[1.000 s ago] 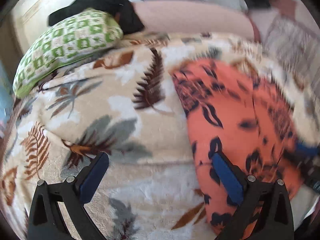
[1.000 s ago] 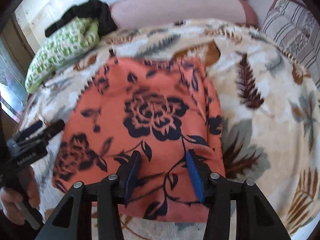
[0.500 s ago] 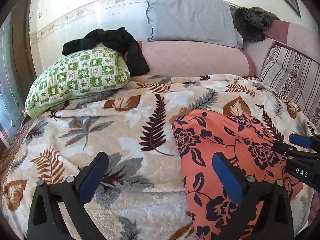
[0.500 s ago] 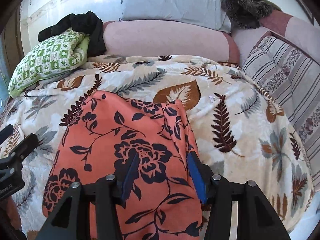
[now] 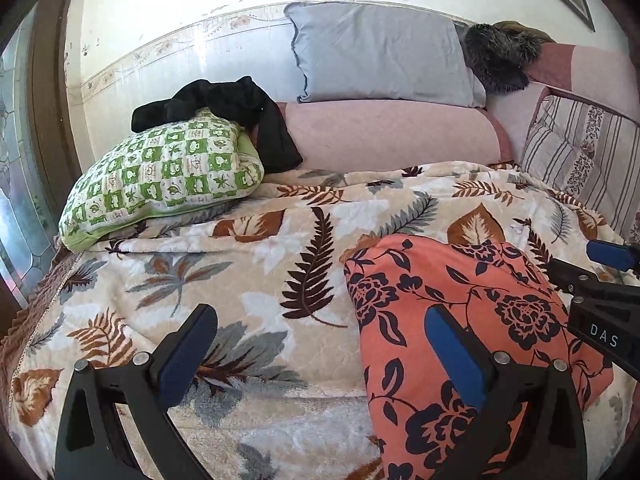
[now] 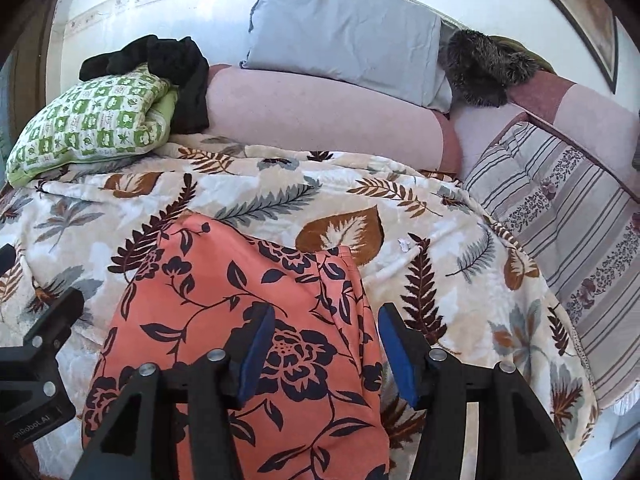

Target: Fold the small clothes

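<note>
Two tongs hang above a bed, both with their jaws apart and nothing between the pads. The left tongs (image 5: 320, 354) stand wide open over the leaf-patterned blanket (image 5: 248, 264), the left pad above bare blanket and the right pad above the left part of the orange floral garment (image 5: 460, 300). The right tongs (image 6: 326, 346) have just been opening; their jaws stand apart above the garment's right edge, gripping no cloth.

The orange garment with dark flowers lies flat on the blanket toward the bed's near edge, roughly midway across it, as a folded oblong running from the near edge toward the head of the bed.

At the head of the bed lies a long pink bolster (image 6: 320, 116) with a grey pillow (image 6: 344, 36) leaning above it. At the far left corner sits a green checked pillow (image 5: 168, 176) with a black garment (image 5: 224, 108) draped over its top. A striped cushion (image 6: 560, 216) lines the right edge, and a dark furry thing (image 6: 480, 64) rests at the far right corner.
</note>
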### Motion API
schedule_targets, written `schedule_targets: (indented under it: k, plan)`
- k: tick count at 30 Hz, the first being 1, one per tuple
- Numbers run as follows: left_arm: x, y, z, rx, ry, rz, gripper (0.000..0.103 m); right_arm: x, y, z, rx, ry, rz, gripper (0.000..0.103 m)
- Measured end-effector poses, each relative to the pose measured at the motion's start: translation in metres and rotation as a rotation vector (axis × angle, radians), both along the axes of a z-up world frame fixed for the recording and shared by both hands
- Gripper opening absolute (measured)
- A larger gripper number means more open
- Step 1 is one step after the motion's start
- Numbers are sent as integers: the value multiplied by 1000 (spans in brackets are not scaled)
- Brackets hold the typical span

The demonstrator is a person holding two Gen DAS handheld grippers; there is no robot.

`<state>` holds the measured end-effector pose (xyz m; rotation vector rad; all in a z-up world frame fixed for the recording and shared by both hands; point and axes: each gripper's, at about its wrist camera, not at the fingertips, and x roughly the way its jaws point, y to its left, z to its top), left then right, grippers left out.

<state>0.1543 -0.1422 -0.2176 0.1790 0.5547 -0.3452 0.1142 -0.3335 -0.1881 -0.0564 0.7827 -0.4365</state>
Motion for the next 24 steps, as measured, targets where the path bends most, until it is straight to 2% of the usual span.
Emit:
schedule_targets:
  k: [3,6,8,19,24]
  plan:
    - [0,-3,1,51,-40,61,103,0,-2,-1,-3,0,-6,58]
    - [1,-8,0,117,-50,60,103,1,-4,-4,-7,6,-9,58]
    - [0,-12,-2,133,-53,48,103,1,-6,-6,-8,11,-12,58]
    - [-6,-22,-7,119,-42,-12,103,-1,-16,-10,-20,21,-29,58]
    - [-1,-16,-5,74,-1,-1,103,-1,-16,-9,-33,16,-33,58]
